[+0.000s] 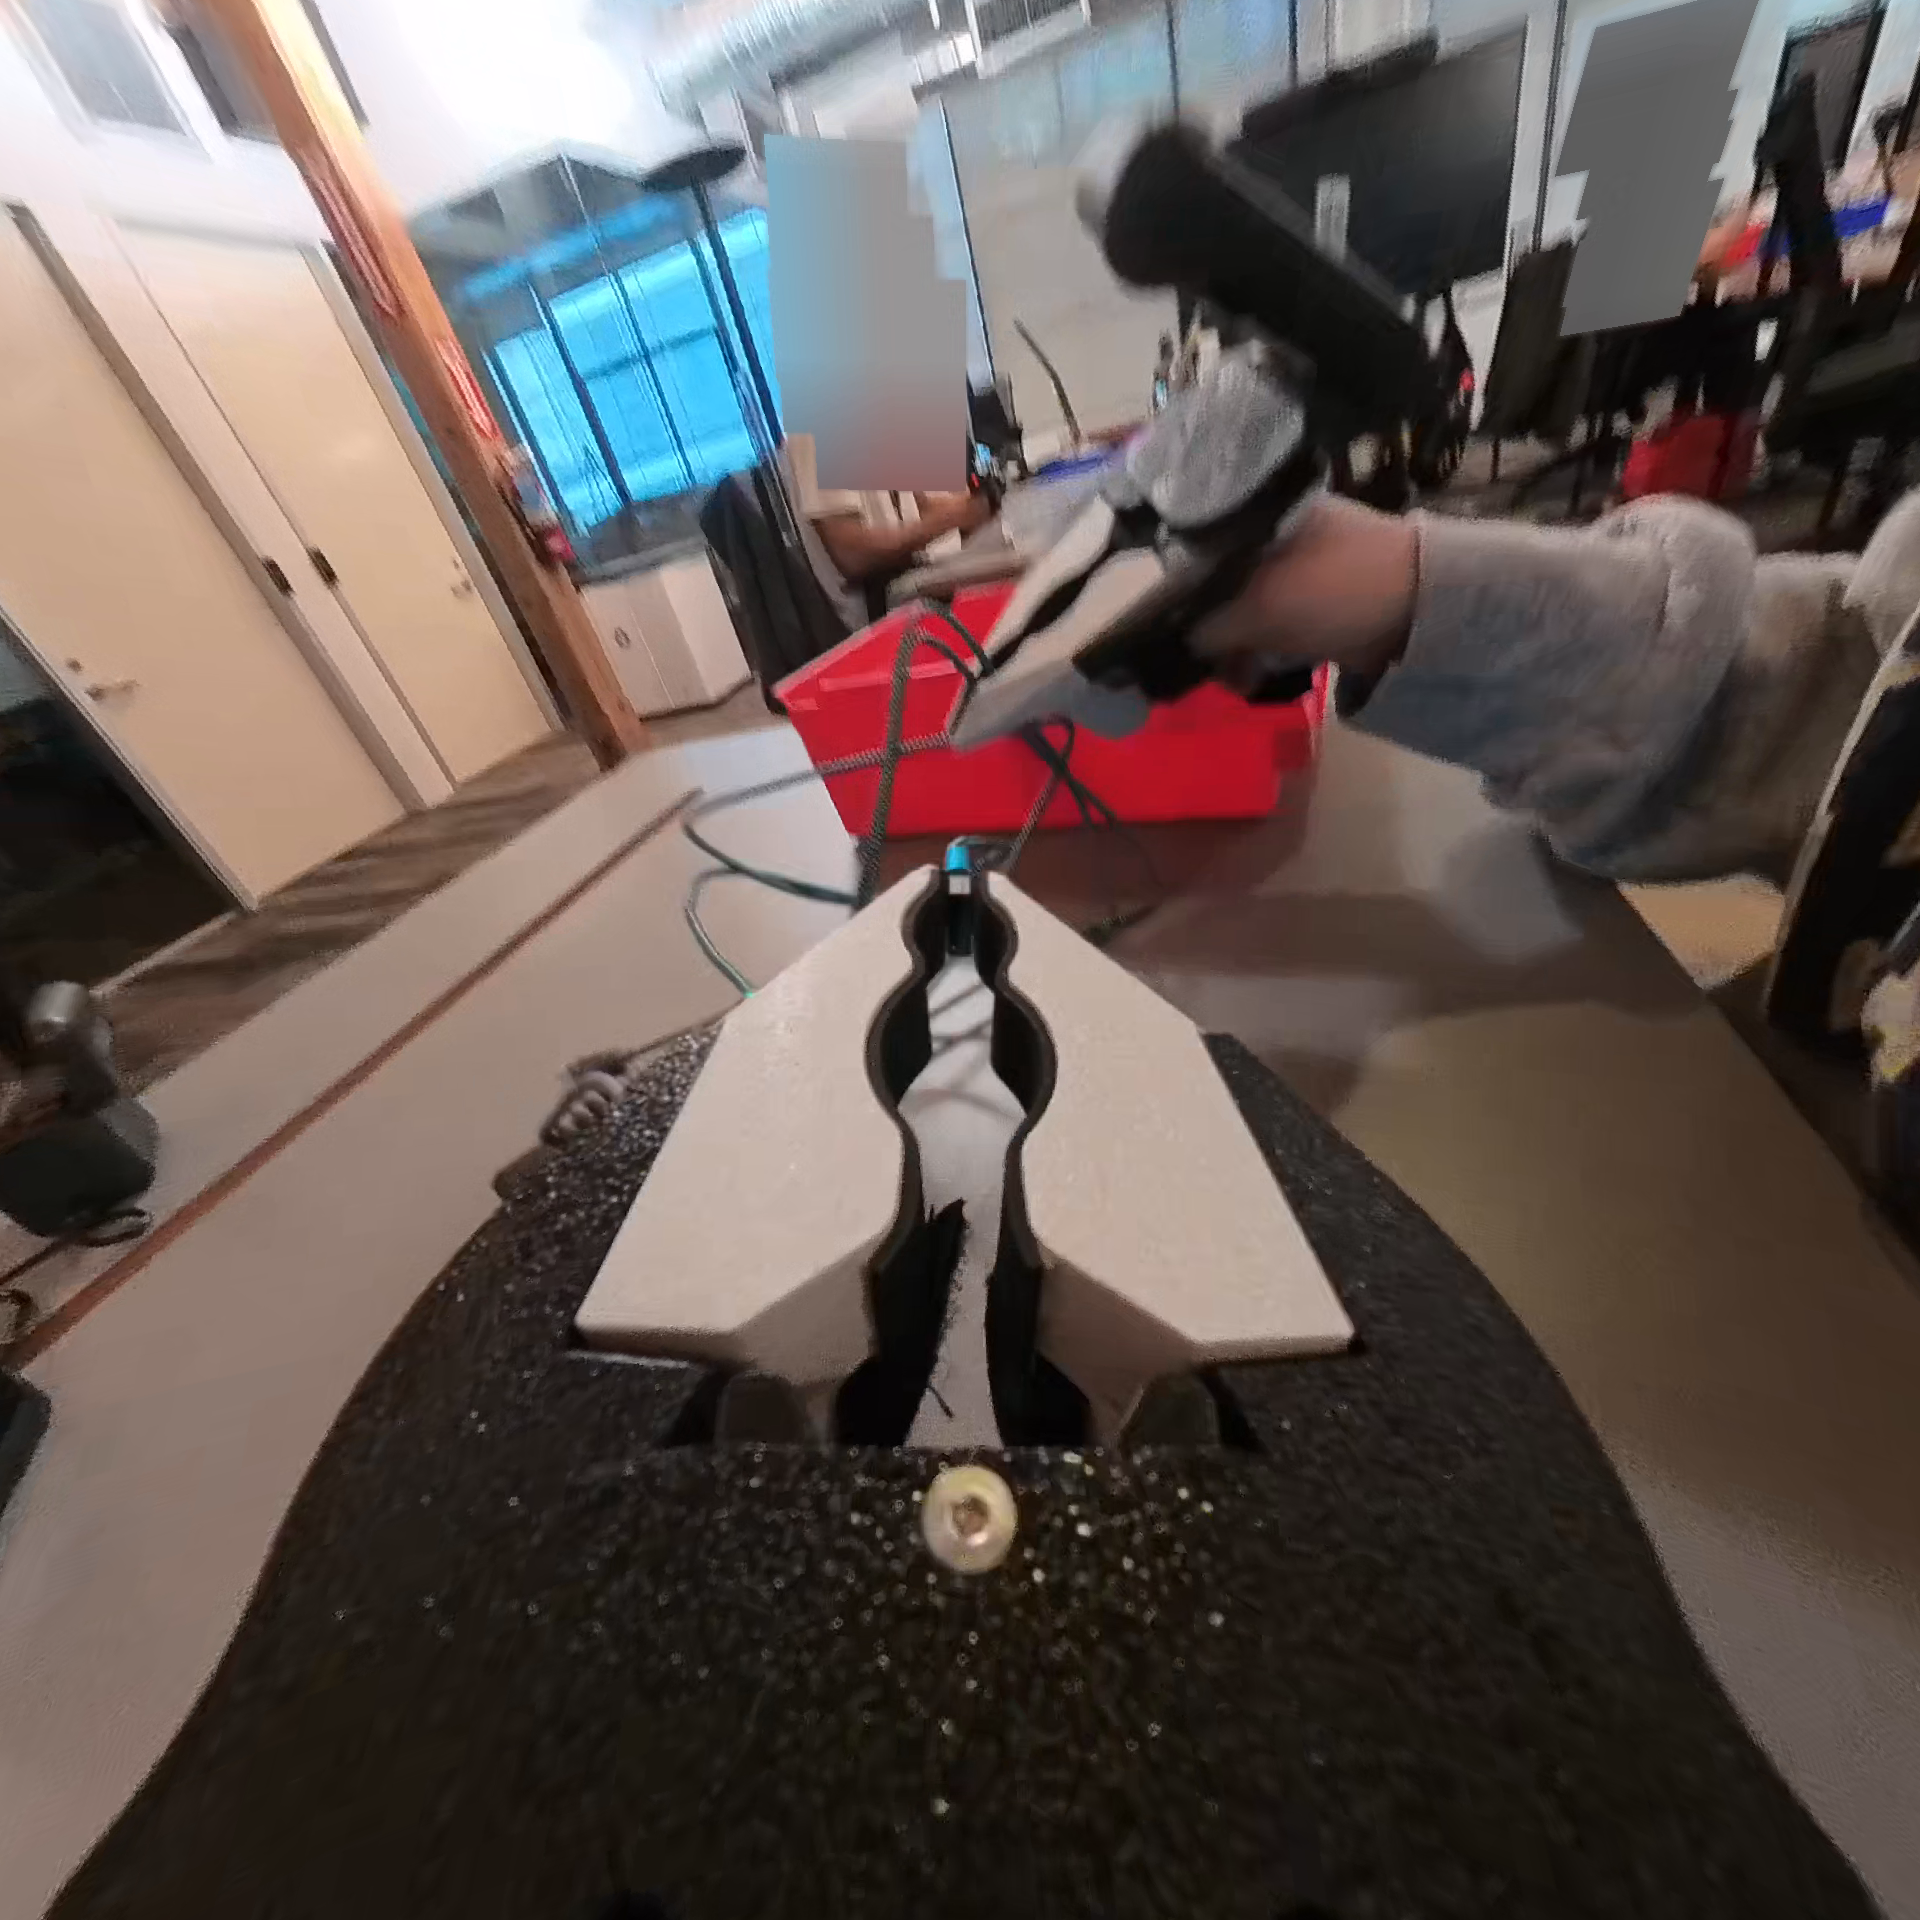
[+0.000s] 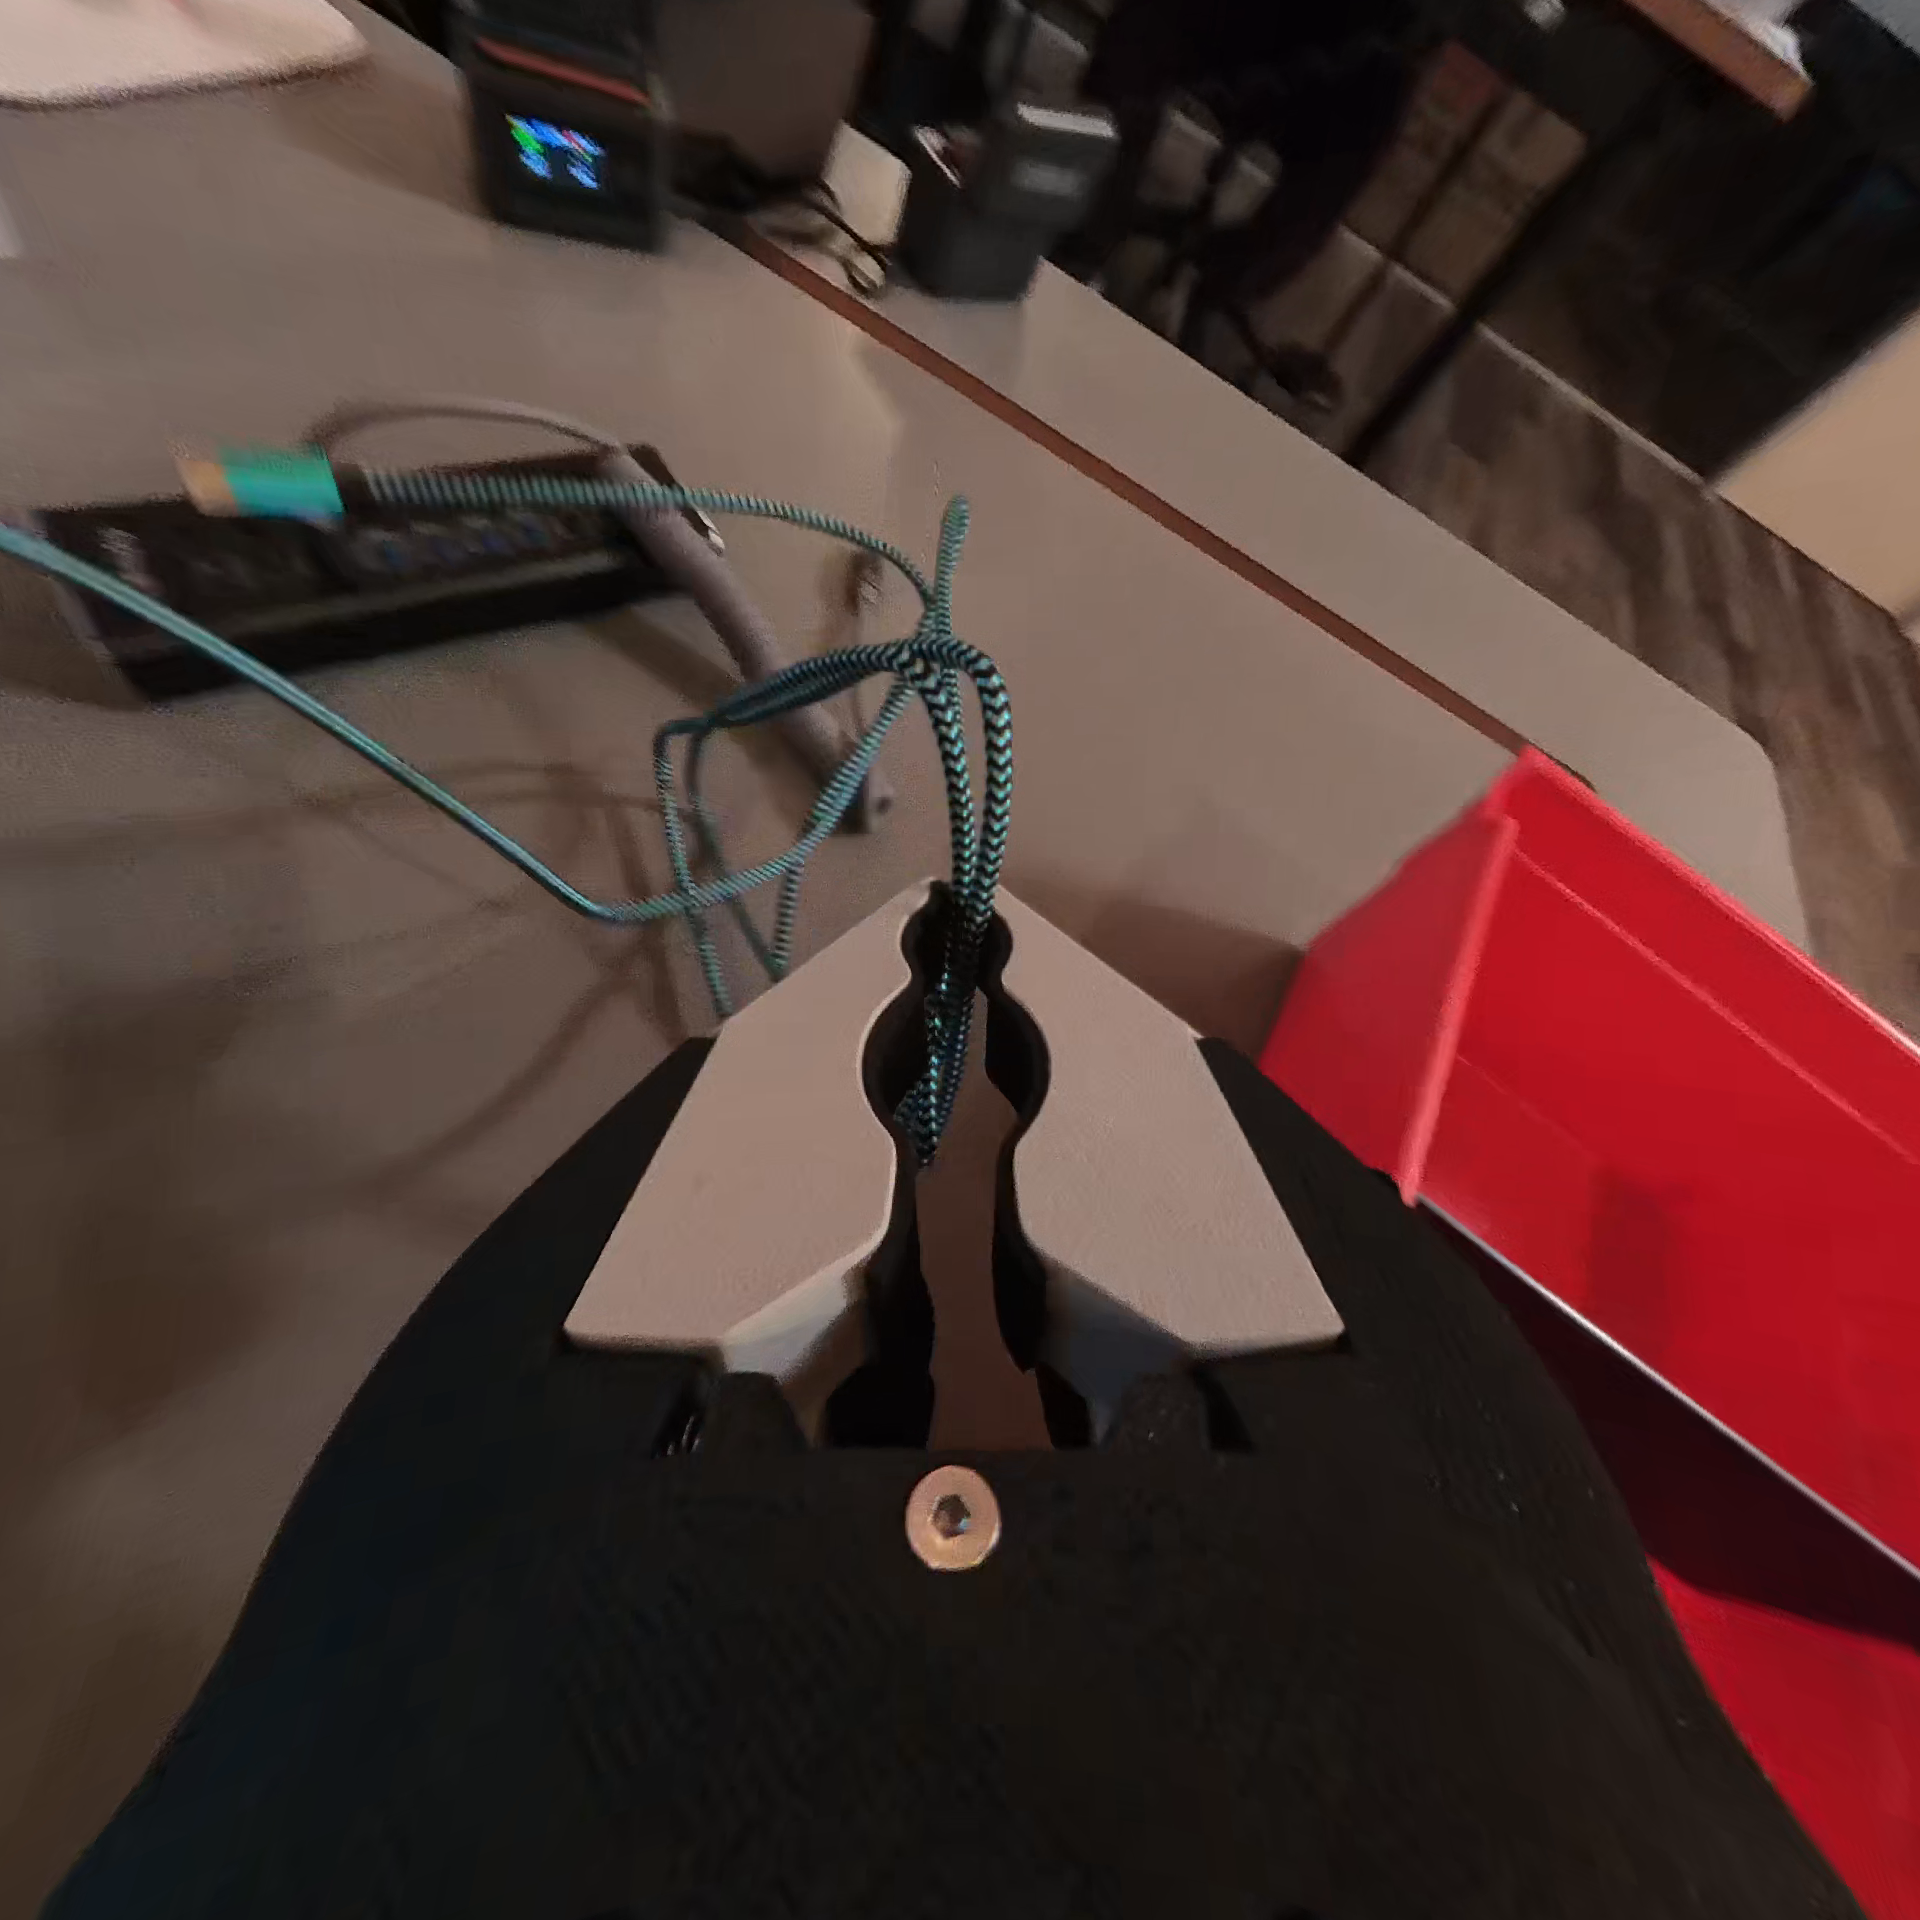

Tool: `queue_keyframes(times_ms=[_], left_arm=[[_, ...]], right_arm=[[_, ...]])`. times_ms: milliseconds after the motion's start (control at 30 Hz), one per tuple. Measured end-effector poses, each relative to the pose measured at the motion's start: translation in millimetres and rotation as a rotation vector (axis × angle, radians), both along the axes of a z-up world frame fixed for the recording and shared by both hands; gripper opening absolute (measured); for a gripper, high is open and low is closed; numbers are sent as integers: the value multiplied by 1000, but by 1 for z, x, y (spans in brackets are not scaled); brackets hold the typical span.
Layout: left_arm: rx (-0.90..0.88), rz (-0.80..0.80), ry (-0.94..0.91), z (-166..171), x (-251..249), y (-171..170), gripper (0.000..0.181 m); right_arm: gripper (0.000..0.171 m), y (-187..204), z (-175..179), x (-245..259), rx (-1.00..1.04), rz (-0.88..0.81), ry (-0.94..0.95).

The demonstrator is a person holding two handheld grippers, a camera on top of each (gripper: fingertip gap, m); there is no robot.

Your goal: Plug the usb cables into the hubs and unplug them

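Fingers, left gripper (image 1: 961, 914): drawn nearly together, tips pinching a small teal-and-black connector end (image 1: 958, 871) of a braided cable. Fingers, right gripper (image 2: 961, 925): narrow, clamped on a doubled bight of teal-and-black braided cable (image 2: 956, 790), lifted off the table (image 2: 1143, 644).

Item: USB cable. Light, limp, woven jacket; it offers good friction but no stiffness, so loops sag and trail across the table. The rest of the run lies in loose coils near the grippers.

Item: second plug, teal body with metal tip (image 2: 265, 483), resting on or just above the black hub (image 2: 343, 566); seated or not, cannot tell through blur.

Item: red bin (image 2: 1621, 1039), just beside the right gripper.

Handling note: likely best gripped on the rigid plug housing, not the braid, for insertion; the metal tip wants square alignment, little force.
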State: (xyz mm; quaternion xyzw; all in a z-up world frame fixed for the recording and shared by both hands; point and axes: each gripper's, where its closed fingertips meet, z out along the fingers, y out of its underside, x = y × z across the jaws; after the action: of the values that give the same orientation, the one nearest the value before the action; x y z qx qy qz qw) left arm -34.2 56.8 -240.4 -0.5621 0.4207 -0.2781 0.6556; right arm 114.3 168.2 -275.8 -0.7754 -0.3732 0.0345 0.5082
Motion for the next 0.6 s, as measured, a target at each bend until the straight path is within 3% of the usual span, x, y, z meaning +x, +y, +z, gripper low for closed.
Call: queue_keyframes(times_ms=[200, 333, 400, 533, 600], left_arm=[[66, 129, -238, 44, -48, 7, 2], [60, 114, -208, 38, -37, 6, 2], [43, 91, -166, 29, -27, 6, 2], [54, 71, -82, 18, -13, 3, 2], [58, 67, -50, 14, -10, 2, 2]], right_arm=[[1, 6, -15, 24, -96, -132, -113], [8, -11, -32, 10, -283, -52, -74], [23, -25, -23, -6, -326, 23, 23], [54, -34, 13, -12, -167, 79, -2], [55, -43, 31, -22, -57, 144, -56]])
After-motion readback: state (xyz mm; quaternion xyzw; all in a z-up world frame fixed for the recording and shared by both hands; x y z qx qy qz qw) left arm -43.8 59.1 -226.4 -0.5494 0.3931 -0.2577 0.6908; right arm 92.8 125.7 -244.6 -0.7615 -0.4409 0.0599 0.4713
